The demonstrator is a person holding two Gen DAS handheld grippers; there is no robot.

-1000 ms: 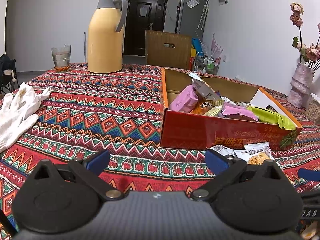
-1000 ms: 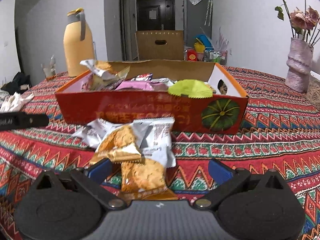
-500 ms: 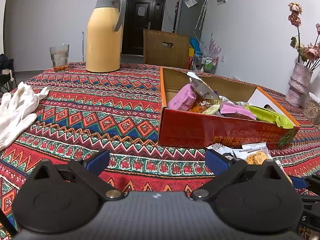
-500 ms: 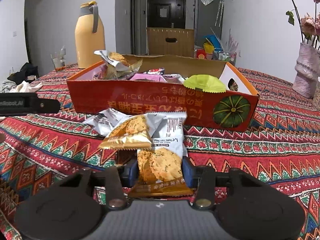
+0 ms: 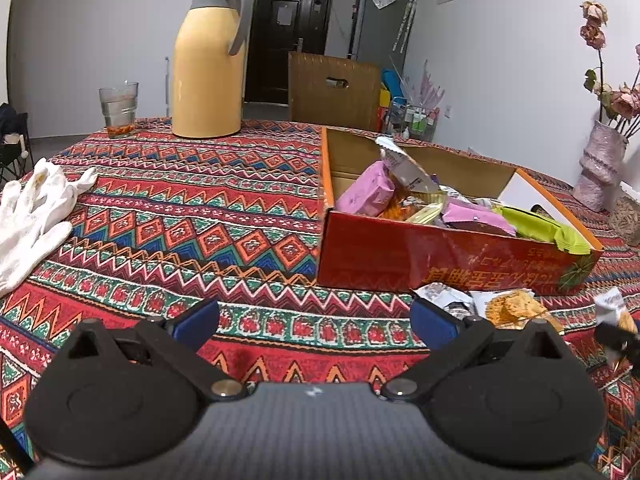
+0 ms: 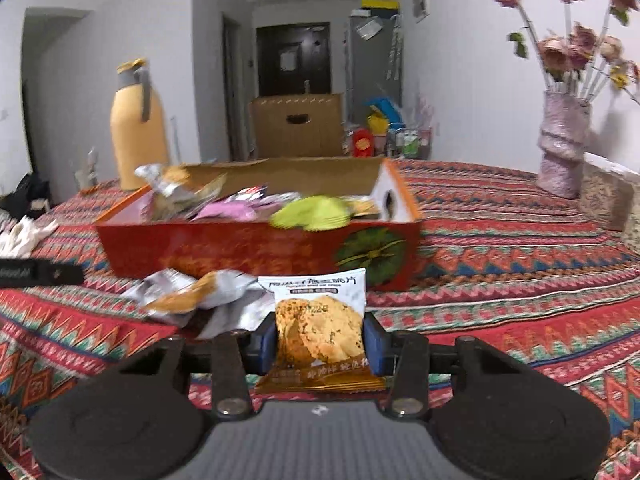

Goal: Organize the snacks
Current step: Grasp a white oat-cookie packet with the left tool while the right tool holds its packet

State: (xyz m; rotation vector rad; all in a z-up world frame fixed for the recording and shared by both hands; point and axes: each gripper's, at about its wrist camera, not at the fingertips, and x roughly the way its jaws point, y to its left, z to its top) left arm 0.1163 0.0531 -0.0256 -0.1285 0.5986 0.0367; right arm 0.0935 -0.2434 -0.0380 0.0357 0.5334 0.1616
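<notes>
A red cardboard box (image 6: 256,248) (image 5: 448,256) holds several snack packets, pink, green and silver. Two or three silver and orange cracker packets (image 6: 192,296) (image 5: 500,306) lie on the cloth just in front of it. My right gripper (image 6: 320,344) is shut on a cracker packet (image 6: 320,324) and holds it upright, a little above the cloth, short of the box's front wall. My left gripper (image 5: 316,326) is open and empty, low over the cloth to the left of the loose packets.
A yellow thermos jug (image 5: 208,64) and a glass (image 5: 119,110) stand at the table's far side. White gloves (image 5: 36,208) lie at the left edge. A vase of flowers (image 6: 562,148) stands at the right. The patterned tablecloth (image 5: 180,232) covers the table.
My right gripper closed on the nearest cracker packet and lifted it off the cloth. My left gripper stayed open and shifted slightly.
</notes>
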